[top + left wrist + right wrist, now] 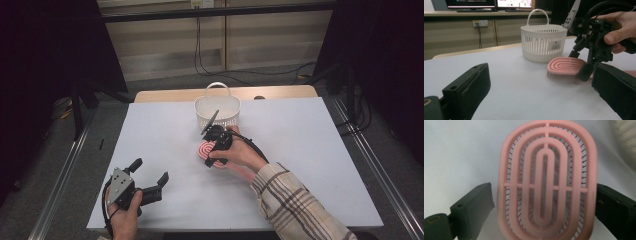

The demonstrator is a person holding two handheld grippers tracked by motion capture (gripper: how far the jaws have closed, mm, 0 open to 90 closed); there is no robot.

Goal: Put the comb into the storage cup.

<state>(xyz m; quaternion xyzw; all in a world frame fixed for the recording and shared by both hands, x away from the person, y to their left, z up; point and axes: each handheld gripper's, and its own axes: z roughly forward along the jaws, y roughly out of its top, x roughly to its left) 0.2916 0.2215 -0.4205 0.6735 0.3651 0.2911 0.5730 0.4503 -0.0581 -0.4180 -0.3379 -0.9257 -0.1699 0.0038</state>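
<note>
The right claw (544, 195) stands open astride the pink brush (546, 180) on the table (165, 135), so we judge closing on it comes next, then the basket (217, 107).

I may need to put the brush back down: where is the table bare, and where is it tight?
Bare: the table right of the white basket, and between the left gripper and pink brush. Tight: between brush and basket, around the right gripper.
</note>
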